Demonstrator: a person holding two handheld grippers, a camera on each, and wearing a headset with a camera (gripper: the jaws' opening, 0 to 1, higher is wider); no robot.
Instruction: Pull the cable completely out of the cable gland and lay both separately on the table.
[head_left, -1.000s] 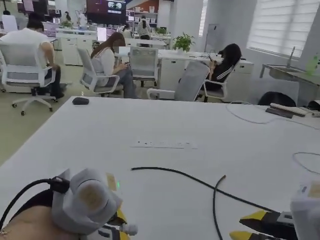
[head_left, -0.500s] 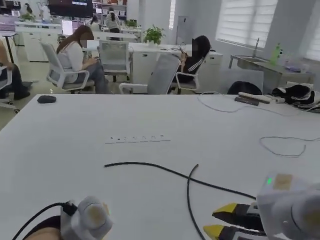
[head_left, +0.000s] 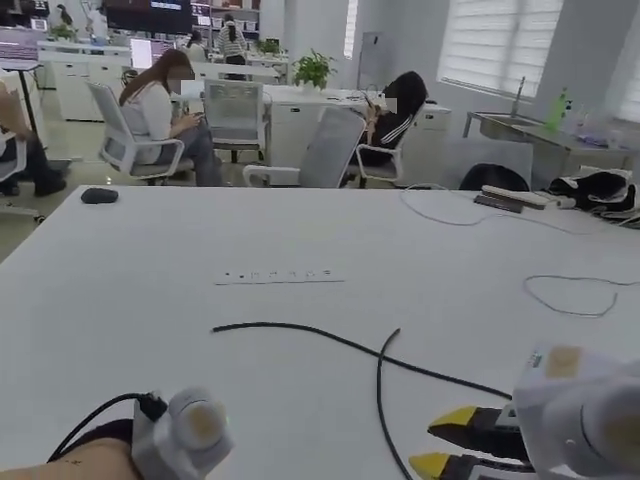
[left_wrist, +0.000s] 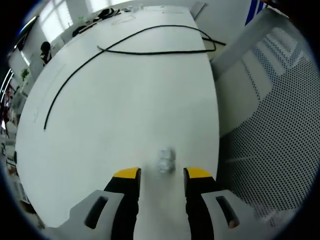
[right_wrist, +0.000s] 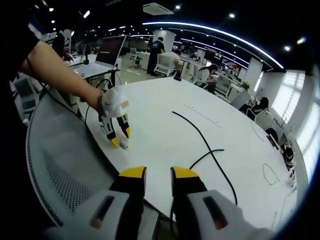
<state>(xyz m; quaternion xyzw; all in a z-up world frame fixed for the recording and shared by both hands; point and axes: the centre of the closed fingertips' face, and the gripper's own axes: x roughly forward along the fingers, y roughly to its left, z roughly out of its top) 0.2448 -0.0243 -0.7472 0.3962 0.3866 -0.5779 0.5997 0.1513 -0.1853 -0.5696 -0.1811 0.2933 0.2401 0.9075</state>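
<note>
Black cable (head_left: 330, 340) lies on the desk (head_left: 140, 300), cable gland (left_wrist: 166, 161) (blurred) just beyond the spread fingers of the left gripper (left_wrist: 160, 175); the right gripper (right_wrist: 153, 173) has fingers slightly parted.

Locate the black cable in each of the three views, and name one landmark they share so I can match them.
Head view: black cable crosses the lower middle, left to right.
Left gripper view: cable loops across the top.
Right gripper view: cable runs right of centre, away from the jaws.
Shared landmark: the white table under it, and the spot where the cable crosses itself.
</note>
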